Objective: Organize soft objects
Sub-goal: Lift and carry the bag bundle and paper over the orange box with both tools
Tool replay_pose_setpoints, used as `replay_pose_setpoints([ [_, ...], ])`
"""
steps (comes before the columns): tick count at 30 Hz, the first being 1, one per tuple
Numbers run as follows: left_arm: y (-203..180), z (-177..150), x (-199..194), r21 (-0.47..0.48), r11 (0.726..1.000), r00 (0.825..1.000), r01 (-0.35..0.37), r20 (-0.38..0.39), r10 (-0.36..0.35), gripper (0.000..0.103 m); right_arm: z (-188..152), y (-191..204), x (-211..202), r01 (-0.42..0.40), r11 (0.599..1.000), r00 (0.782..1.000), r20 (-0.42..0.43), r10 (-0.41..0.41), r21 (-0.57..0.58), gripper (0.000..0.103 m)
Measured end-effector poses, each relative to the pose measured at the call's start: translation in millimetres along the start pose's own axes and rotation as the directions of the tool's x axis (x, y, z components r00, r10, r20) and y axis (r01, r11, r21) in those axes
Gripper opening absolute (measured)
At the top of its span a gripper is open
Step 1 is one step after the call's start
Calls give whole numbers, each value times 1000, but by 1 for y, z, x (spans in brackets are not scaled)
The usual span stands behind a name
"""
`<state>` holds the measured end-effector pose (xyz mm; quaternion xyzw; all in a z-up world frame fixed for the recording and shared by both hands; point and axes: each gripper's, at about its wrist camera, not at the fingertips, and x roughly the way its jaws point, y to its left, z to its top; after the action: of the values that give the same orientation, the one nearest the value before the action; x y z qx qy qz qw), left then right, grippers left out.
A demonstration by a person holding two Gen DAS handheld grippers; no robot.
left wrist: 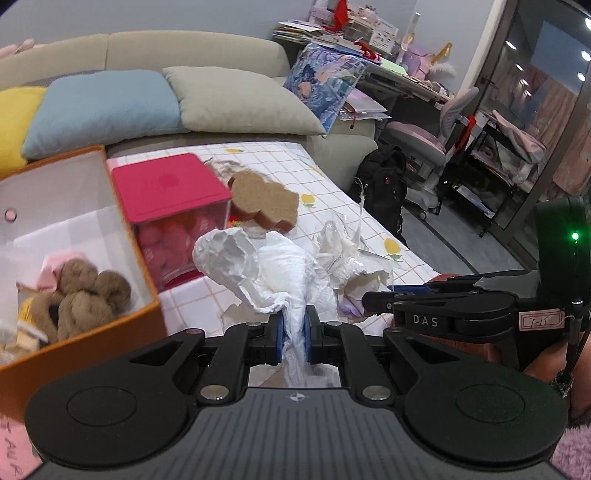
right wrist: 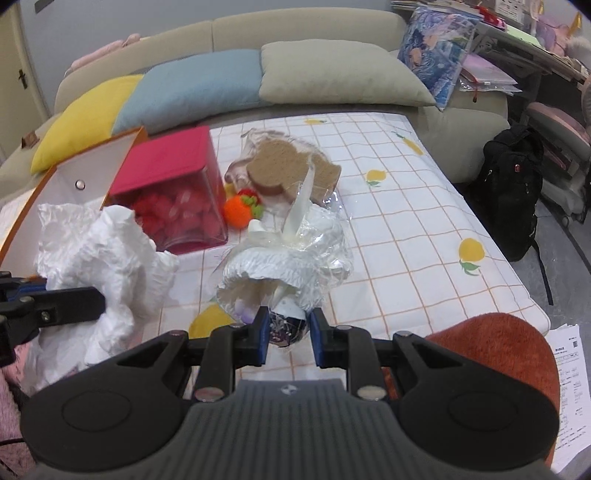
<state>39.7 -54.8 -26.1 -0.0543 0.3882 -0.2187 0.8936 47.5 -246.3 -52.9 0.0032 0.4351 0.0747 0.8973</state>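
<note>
Two hand-held tools work over a low tabletop draped in a white grid-patterned cloth with yellow fruit prints, set before a beige sofa. The left tool is nearly closed, its blue pads pinching a crumpled white soft sheet that stands up above the cloth. The right tool is narrowly parted and clamps the lower end of a white pleated soft bundle wrapped in clear crinkled film, which shows purple near the pads; the bundle rests over the cloth just beside the crumpled sheet.

Behind both items lies a brown bear-shaped flat sponge in a clear bag, with a small orange and red fuzzy toy at its near edge. To the left a clear plastic box with a pink lid, filled with red fluffy balls, stands against an open orange cardboard box with a white lining. The orange box holds brown yarn skeins and a pale pink item; much of its floor is bare.

The cloth's right half is open as far as its edge, beyond which sit a black backpack and a pink desk chair. An orange-red plush cushion bulges at the near right corner. Yellow, blue and grey-beige pillows line the sofa.
</note>
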Motion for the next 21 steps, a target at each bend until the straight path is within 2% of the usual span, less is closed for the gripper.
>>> replay_pose_setpoints([
  [5,11,-9,-17,-48,999,999,22,46,-20,12,0,16,-14,-3,997,999,40,6,-76,21],
  [8,14,-10,-30,-45,999,995,15,102,-10,12,1,32,-26,0,985,994,109,19,-171,21],
  [13,23,-5,-53,-59,998,980,-6,197,17,12,9,61,-42,9,946,970,231,70,-324,21],
  [21,65,7,-86,-152,980,936,-124,309,167,12,44,95,-42,-32,917,931,322,172,-397,21],
])
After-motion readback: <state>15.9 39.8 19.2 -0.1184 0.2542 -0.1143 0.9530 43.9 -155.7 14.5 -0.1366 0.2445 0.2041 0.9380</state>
